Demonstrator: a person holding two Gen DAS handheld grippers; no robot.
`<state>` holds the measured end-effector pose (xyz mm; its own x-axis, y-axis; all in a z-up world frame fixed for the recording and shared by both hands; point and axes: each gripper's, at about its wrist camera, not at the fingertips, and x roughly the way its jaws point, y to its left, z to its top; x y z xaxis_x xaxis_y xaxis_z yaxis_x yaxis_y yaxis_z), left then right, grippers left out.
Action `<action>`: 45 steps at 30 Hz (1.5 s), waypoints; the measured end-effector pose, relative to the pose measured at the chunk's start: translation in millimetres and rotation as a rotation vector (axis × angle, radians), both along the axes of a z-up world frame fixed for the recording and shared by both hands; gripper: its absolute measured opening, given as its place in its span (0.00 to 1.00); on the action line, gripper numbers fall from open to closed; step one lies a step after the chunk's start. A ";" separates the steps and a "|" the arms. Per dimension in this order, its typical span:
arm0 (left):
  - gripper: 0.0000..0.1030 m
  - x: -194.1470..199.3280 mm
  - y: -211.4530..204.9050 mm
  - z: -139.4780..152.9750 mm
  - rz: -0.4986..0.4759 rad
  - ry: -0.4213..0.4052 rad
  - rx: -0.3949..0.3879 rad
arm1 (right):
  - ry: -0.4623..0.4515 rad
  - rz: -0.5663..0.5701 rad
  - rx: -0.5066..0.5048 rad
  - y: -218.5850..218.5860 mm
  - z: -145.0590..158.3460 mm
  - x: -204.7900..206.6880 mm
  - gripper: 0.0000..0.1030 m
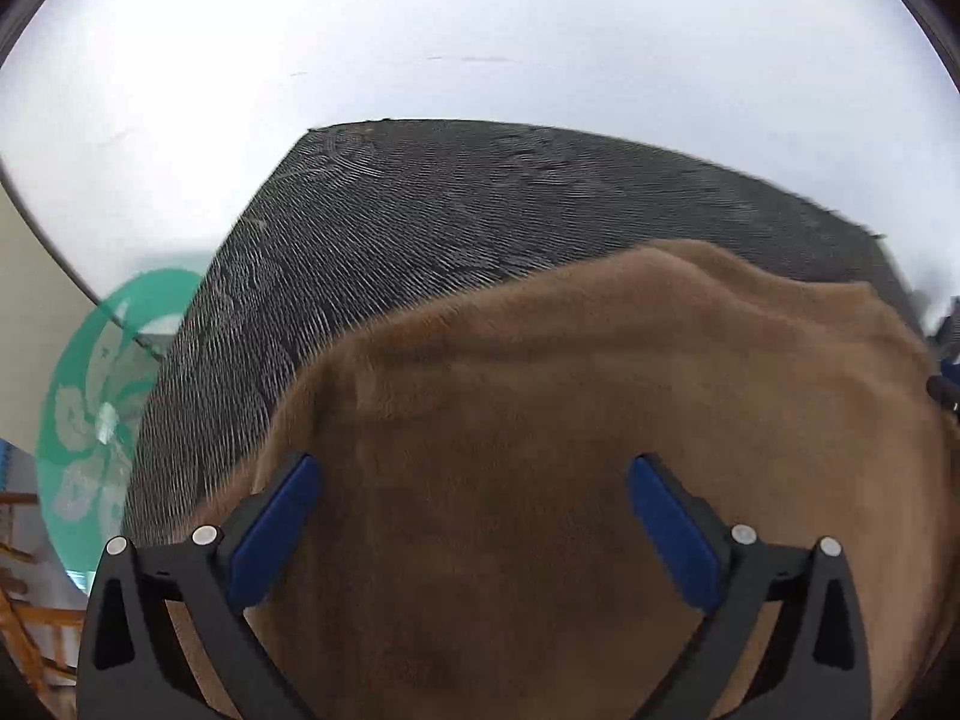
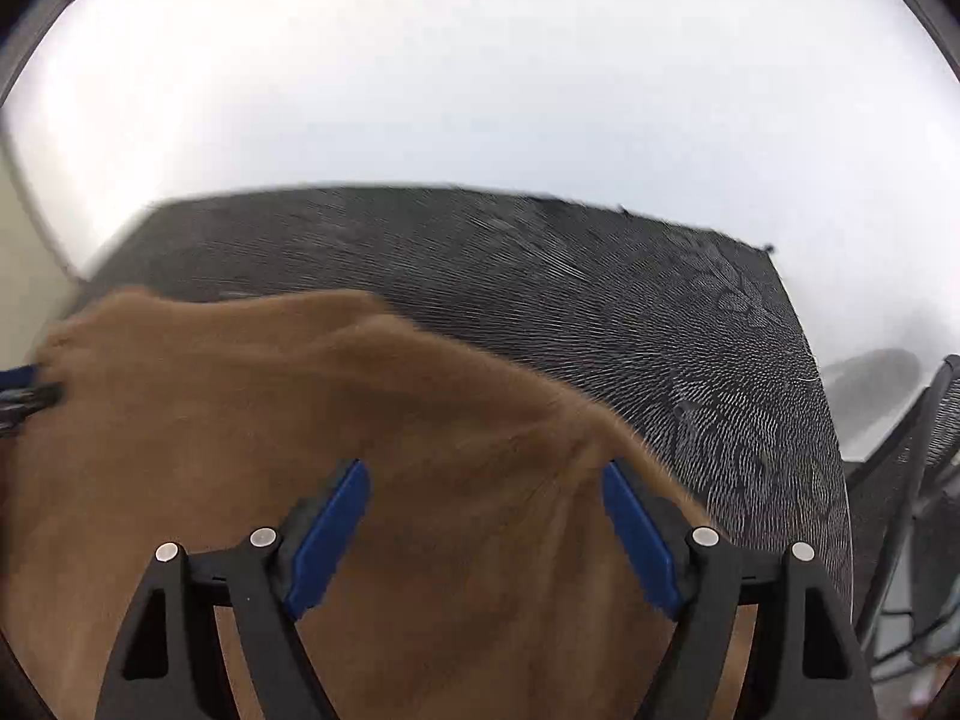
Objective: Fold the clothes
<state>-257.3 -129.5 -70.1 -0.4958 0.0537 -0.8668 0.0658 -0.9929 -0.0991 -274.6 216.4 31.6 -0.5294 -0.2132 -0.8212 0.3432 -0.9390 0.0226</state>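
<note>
Teal and white, a round patterned disc (image 1: 90, 414) shows at the far left of the left wrist view, beyond the rim of the pale white surface (image 1: 480, 30), with orange wooden slats (image 1: 30, 630) below it. Next to the right lies a dark grey textured mat (image 1: 420, 210), flat on the surface, its far edge straight and its corner pointing away. On the near part of that mat sits the tan fuzzy garment (image 1: 540, 390), a soft brown fleece-like cloth bunched into low folds, covering the mat's near side and reaching under the camera. The left claw (image 1: 474, 516) hangs over this cloth with its blue-padded fingers (image 1: 276, 534) spread wide and released; the cloth lies below the gap and the pads do not press on it. At the right edge of that view a dark tip of the other tool peeks in, too small to read. In the right wrist view the same tan fuzzy garment (image 2: 270, 396) fills the lower left, with a raised ridge running toward the right finger, and the dark mat (image 2: 660, 330) stretches behind and to the right on the white surface (image 2: 480, 60). The right claw (image 2: 486, 534) is also released, its blue pads (image 2: 639, 540) apart above the cloth; the ridge runs close by the right pad, and contact cannot be told. Black mesh and metal framing (image 2: 918, 480) stand at the far right.
</note>
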 end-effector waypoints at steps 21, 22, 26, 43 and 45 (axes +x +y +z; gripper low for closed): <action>1.00 168.0 46.5 -24.1 -0.206 0.012 -0.095 | -0.164 0.495 0.154 20.6 -58.5 229.7 0.98; 1.00 167.9 45.6 -24.1 -0.200 0.013 -0.098 | -0.161 0.486 0.156 21.6 -58.7 230.2 0.98; 1.00 173.4 47.6 -13.1 -0.153 0.001 -0.111 | -0.157 0.457 0.188 18.2 -55.8 228.6 0.98; 1.00 227.4 83.5 -22.7 -0.271 0.029 -0.038 | -0.132 0.696 0.111 -92.0 -66.5 255.8 0.99; 1.00 227.6 85.3 -24.7 -0.269 0.057 -0.041 | -0.119 0.699 0.113 -84.8 -68.1 258.7 1.00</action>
<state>-29.7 -44.1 -94.8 -0.5164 0.1555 -0.8421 -0.2054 -0.9772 -0.0546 -15.8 131.6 -36.5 -0.2054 -0.3799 -0.9019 0.8663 -0.4993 0.0130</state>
